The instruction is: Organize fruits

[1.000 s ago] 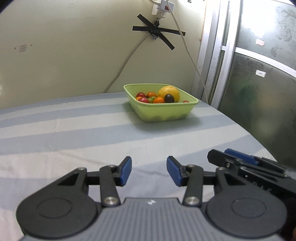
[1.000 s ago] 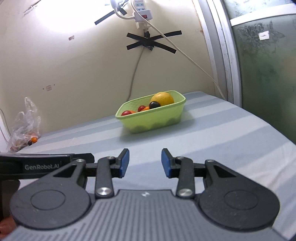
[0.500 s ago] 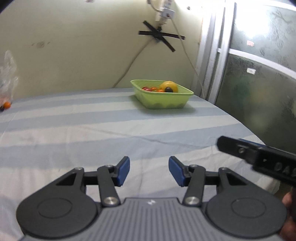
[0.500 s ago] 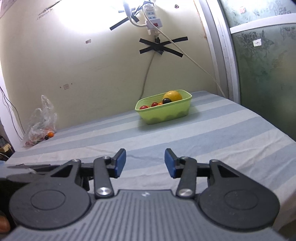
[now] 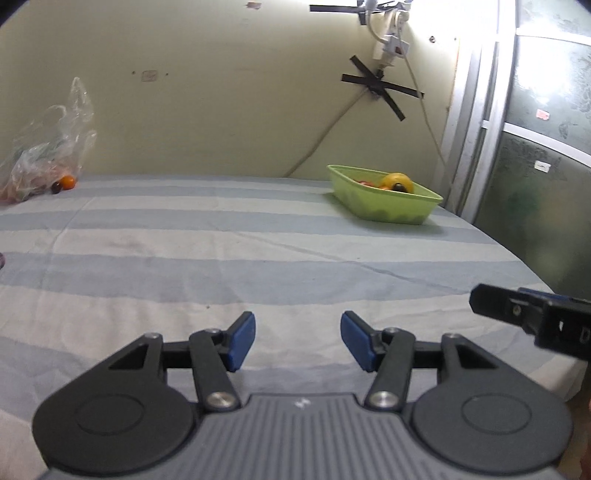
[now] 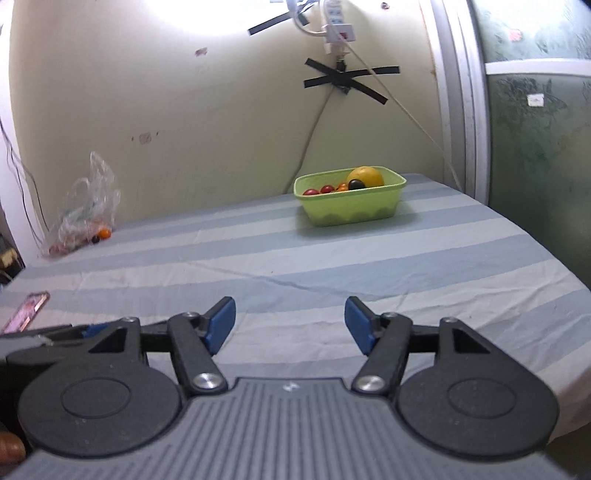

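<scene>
A green bowl (image 5: 384, 201) (image 6: 349, 205) stands at the far right of the striped table, holding a yellow fruit (image 6: 365, 176), a dark one and small red and orange ones. A clear plastic bag (image 5: 48, 155) (image 6: 83, 214) with small fruits lies at the far left by the wall; an orange fruit (image 5: 67, 181) lies at its mouth. My left gripper (image 5: 297, 339) is open and empty over the near table edge. My right gripper (image 6: 290, 326) is open and empty beside it; it also shows at the right of the left wrist view (image 5: 532, 317).
A phone (image 6: 26, 310) lies at the table's left edge. A cable and power strip (image 6: 338, 31) hang on the wall behind the bowl. A glass door (image 5: 535, 147) borders the table's right side.
Both grippers have pulled back and away from the bowl, which now looks smaller and farther. The left view has swung left, bringing the plastic bag into sight.
</scene>
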The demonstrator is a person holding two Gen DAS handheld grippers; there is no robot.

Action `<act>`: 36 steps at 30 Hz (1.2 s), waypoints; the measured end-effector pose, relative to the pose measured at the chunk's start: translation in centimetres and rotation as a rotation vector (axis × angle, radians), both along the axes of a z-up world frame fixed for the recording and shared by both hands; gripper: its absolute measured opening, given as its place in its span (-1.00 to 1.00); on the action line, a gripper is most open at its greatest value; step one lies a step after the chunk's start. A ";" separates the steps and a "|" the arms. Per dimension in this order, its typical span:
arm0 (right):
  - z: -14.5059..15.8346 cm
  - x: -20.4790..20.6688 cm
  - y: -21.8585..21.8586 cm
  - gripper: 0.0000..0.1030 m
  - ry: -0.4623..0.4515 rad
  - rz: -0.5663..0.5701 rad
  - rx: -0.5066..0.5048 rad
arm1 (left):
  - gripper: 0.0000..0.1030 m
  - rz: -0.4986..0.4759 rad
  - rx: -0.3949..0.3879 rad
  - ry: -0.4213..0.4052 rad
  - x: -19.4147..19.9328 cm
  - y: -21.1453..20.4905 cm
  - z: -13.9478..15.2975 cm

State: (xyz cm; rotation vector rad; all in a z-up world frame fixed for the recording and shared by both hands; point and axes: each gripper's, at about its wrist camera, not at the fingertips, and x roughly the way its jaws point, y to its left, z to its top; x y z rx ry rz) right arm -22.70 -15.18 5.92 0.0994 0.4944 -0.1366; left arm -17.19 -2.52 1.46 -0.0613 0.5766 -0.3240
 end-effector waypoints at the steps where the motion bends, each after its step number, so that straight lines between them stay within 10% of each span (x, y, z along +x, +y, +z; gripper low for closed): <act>1: -0.1 0.0 0.2 0.33 0.004 0.001 -0.007 | 0.02 0.005 0.003 0.001 0.0 0.1 -0.1; 16: -0.5 -0.1 0.6 0.46 0.004 -0.005 -0.026 | 0.15 0.035 0.026 0.027 0.6 0.6 -1.4; 36: -0.7 0.0 0.6 0.58 0.008 -0.033 -0.025 | 0.93 0.086 0.048 0.002 0.2 0.7 -1.6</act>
